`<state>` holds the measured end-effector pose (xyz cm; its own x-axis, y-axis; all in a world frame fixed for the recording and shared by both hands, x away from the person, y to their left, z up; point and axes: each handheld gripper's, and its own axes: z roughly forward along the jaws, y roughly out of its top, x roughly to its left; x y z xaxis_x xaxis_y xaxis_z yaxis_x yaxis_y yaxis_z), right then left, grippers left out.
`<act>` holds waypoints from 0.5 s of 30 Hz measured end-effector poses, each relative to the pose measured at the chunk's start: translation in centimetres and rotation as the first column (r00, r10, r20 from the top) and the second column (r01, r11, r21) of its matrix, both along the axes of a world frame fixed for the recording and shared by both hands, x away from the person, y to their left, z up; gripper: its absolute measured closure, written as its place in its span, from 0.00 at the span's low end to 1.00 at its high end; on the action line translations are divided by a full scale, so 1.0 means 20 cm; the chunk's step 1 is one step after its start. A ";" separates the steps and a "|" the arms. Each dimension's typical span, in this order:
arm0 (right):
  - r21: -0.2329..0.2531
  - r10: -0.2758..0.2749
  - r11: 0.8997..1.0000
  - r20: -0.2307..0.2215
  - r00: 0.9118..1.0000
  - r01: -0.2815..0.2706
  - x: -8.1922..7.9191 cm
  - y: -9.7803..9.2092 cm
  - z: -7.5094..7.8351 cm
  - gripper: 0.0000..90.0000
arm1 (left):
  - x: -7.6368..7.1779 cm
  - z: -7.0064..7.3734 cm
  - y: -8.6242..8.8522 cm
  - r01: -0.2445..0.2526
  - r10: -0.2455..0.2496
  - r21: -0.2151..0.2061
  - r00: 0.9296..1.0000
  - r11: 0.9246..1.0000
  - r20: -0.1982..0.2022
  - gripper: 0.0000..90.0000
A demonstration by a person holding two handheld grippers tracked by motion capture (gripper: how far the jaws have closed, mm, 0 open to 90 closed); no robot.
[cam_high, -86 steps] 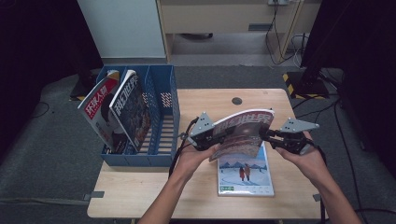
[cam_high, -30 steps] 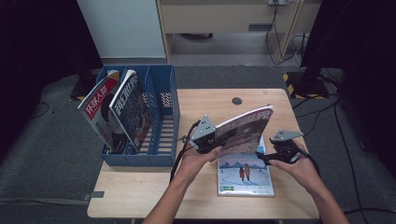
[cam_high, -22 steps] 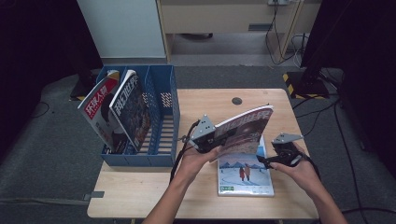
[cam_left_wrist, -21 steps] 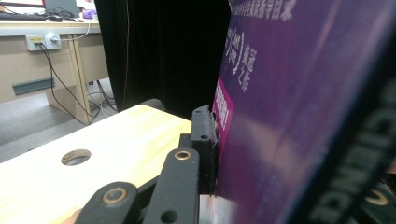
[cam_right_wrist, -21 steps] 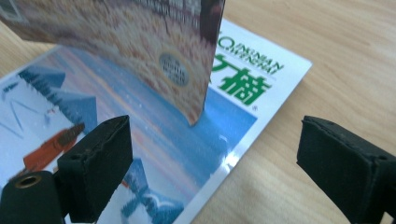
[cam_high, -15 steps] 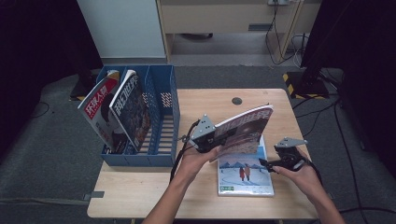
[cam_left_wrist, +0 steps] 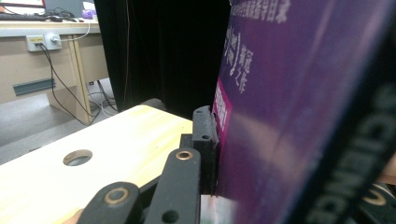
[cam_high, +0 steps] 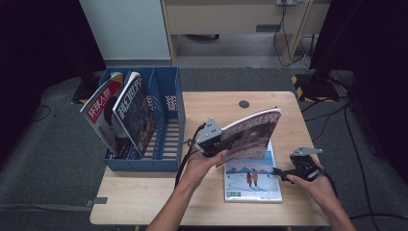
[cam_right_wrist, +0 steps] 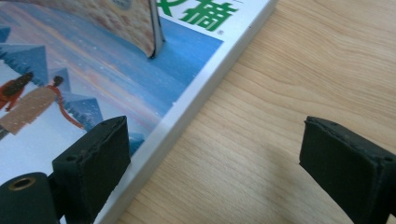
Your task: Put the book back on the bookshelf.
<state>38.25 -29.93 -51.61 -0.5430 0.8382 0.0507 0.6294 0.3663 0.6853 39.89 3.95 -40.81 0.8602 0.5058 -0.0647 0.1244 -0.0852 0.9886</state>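
my left hand-held gripper (cam_high: 226, 143) clamped the near edge of a glossy purple-backed magazine (cam_high: 252, 132), holding it upright above the middle of the pale wooden surface (cam_high: 159, 192). my right hand-held gripper (cam_high: 281, 172) hung with jaws wide apart at the right edge of a flat snow-scene magazine (cam_high: 252, 178), at five o'clock from the raised one. a blue plastic file rack (cam_high: 168, 120) stood at nine o'clock.

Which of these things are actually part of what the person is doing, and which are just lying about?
In use:
- purple magazine, clamped upright in the left gripper
- magazine lying flat, beside the open right gripper
- blue file rack, probably where they go

Lying about:
- two magazines already in the rack
- cable hole in the table
- cables on the floor
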 end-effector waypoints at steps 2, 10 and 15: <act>0.004 -0.008 1.000 -0.002 1.000 0.008 0.00 -0.01 0.00 0.10 | 0.01 0.00 0.00 -0.009 0.009 -0.002 1.000 1.000 -0.001 0.92; 0.017 -0.022 1.000 0.012 1.000 0.022 0.00 0.00 0.00 0.10 | 0.02 0.02 0.04 -0.033 0.033 -0.031 0.999 0.999 -0.013 0.93; 0.024 -0.026 0.999 0.023 0.999 0.025 0.00 -0.01 0.00 0.11 | 0.01 0.08 0.07 -0.047 0.047 -0.027 0.999 0.999 0.005 0.93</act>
<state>38.17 -30.04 -51.53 -0.5229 0.8504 0.0585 0.6223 0.3340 0.7080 40.07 5.36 -39.29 0.8358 0.5441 -0.0738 0.1221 -0.0531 0.9911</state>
